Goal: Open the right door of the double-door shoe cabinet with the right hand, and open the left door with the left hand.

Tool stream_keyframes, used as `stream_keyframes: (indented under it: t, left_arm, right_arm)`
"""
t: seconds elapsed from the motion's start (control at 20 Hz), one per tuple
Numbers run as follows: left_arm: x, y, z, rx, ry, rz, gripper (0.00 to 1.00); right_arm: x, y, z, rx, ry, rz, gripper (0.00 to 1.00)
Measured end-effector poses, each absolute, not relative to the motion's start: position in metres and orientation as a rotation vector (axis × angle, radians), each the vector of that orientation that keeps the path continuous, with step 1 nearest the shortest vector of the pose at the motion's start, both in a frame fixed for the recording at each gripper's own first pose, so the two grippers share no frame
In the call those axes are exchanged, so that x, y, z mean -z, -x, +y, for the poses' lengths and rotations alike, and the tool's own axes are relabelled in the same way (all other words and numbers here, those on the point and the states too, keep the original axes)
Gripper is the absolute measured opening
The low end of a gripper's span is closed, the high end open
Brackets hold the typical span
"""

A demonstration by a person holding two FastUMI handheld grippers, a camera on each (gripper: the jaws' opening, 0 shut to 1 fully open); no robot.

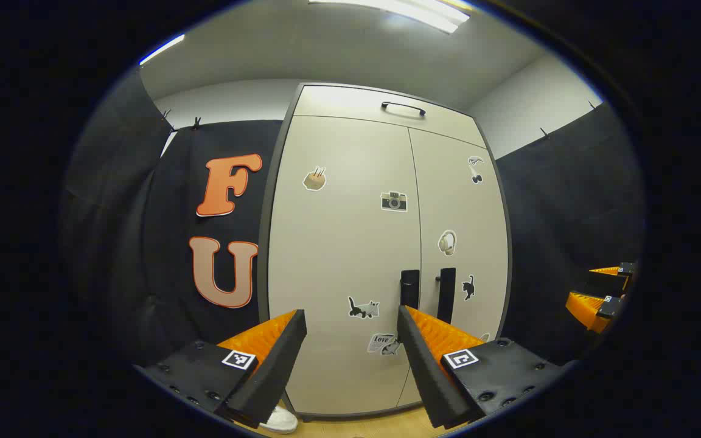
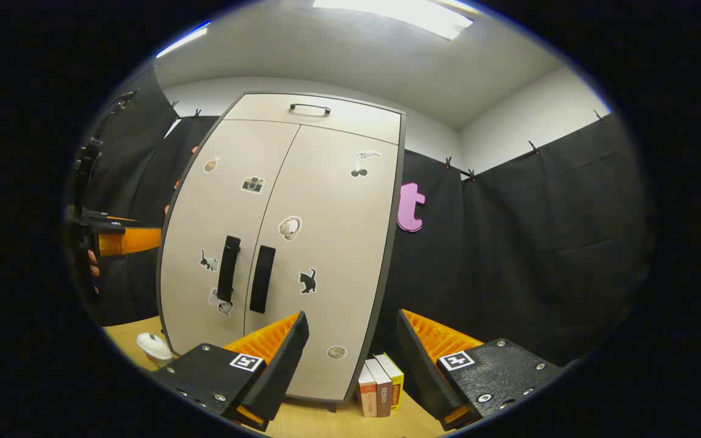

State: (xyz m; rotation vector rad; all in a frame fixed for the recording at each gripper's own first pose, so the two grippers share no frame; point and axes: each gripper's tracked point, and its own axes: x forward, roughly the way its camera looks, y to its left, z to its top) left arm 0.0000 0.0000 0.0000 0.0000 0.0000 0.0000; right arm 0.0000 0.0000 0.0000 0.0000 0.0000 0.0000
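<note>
The double-door shoe cabinet (image 1: pixel 350 255) stands ahead with both doors closed and stickers on them. Two black vertical handles sit at the middle seam: the left door's handle (image 1: pixel 409 288) and the right door's handle (image 1: pixel 446 294). My left gripper (image 1: pixel 350 322) is open, a short way in front of the left door. In the right gripper view the same cabinet (image 2: pixel 308 243) is off to the left, with the right door's handle (image 2: pixel 262 278) beside the left one (image 2: pixel 228 268). My right gripper (image 2: pixel 350 325) is open, low and to the right of the cabinet, holding nothing.
Black cloth walls flank the cabinet. Three books (image 2: pixel 380 377) stand on the wooden floor by its right foot. A white shoe (image 2: pixel 154 348) lies by its left foot. The other gripper (image 2: pixel 120 241) shows at the left edge, held by a hand. A drawer handle (image 1: pixel 403 108) tops the cabinet.
</note>
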Motion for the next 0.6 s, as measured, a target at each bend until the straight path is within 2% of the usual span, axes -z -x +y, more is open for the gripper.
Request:
stream_keyframes:
  t: [0.25, 0.4, 0.6]
  left_arm:
    - [-0.022, 0.004, -0.004, -0.035, -0.035, -0.031, 0.98]
    - [-0.027, 0.009, -0.01, -0.049, -0.024, -0.034, 0.96]
    - [-0.031, 0.014, -0.025, -0.073, -0.008, -0.037, 0.96]
  right_arm:
    - [-0.019, -0.009, -0.033, 0.017, -0.005, -0.008, 0.89]
    - [-0.026, -0.011, -0.05, 0.013, -0.027, -0.028, 0.94]
    - [-0.028, -0.013, -0.068, -0.004, -0.066, -0.036, 0.94]
